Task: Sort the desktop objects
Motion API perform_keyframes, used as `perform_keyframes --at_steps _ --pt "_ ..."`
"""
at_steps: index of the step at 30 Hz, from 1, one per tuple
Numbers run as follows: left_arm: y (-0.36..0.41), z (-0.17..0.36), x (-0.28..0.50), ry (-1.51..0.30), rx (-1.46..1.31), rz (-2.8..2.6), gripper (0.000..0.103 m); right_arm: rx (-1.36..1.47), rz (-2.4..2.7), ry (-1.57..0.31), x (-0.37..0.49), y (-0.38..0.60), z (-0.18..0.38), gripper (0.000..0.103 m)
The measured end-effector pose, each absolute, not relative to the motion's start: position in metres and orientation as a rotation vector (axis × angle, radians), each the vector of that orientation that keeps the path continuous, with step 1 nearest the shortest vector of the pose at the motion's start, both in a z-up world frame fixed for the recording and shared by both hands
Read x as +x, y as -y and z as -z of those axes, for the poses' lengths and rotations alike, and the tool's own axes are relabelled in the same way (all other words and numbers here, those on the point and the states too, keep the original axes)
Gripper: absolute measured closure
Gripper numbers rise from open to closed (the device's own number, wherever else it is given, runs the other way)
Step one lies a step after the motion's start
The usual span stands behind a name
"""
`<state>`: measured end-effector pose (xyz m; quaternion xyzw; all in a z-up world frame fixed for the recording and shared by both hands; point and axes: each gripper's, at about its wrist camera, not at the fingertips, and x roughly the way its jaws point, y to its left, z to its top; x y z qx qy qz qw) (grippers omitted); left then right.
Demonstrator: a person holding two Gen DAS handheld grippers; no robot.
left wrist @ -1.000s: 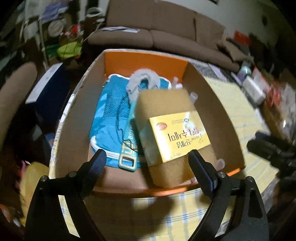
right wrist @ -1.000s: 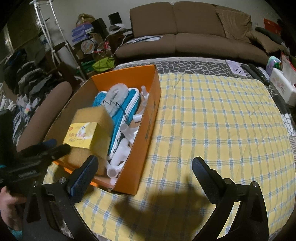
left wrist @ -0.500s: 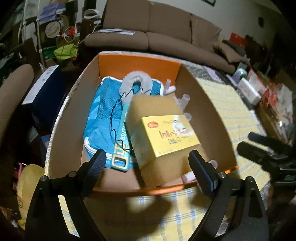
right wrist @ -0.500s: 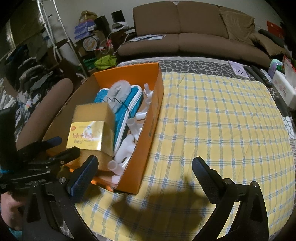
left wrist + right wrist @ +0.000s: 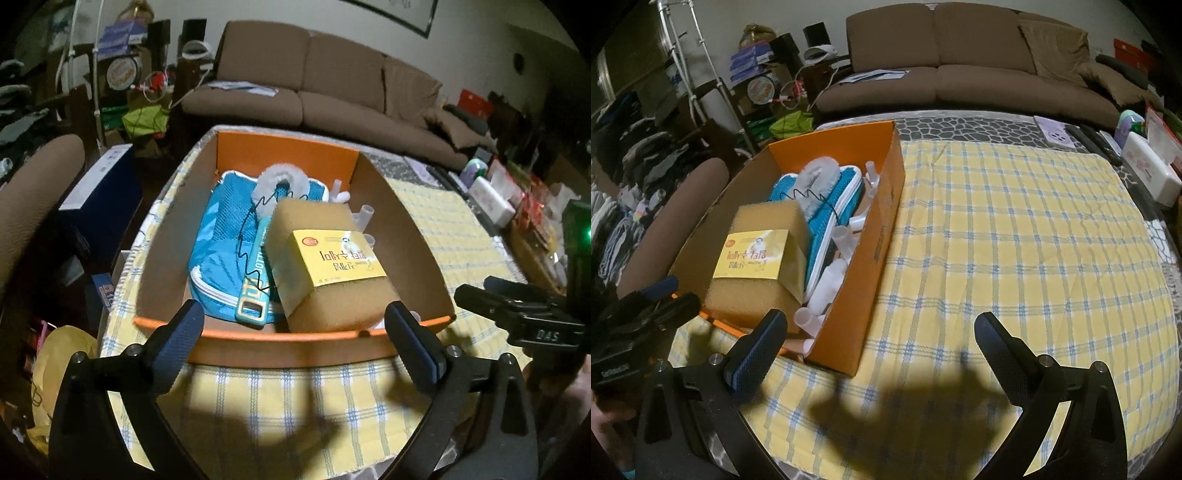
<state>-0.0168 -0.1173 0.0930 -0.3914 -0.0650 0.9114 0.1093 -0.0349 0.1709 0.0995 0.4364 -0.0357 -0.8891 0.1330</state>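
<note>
An orange box point(image 5: 875, 254) sits at the 9 o'clock side of a table covered by a yellow checked cloth point(image 5: 1015, 240), and everything to be sorted lies inside it. At the box's 6 o'clock end rests a tan sponge point(image 5: 332, 266) wrapped in a yellow label point(image 5: 338, 258), tilted and leaning on what lies under it. Toward 12 o'clock lies a blue mesh pouch point(image 5: 221, 236), with a teal-handled brush point(image 5: 255, 277) across it, its grey fluffy head point(image 5: 282, 184) near the far wall. White tubes point(image 5: 834, 273) are packed along the box's 3 o'clock wall, beside the pouch. The left gripper point(image 5: 293, 325) hangs just outside the near wall, its jaws opening with nothing between them. The right gripper point(image 5: 877, 339) hovers over the cloth at the box's near corner, spread wide and empty
</note>
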Motion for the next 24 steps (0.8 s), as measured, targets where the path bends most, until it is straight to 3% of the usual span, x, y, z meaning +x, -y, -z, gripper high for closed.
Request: perform_keyframes --at_steps 9,24 --pt "0.118 -0.085 0.007 0.189 -1.147 -2.691 0.0 1.253 2.641 0.061 -0.022 -0.177 -0.099 0.001" --pt "0.066 -0.054 0.015 0.023 -1.201 -2.726 0.0 1.348 2.748 0.065 -0.013 -0.219 -0.067 0.0"
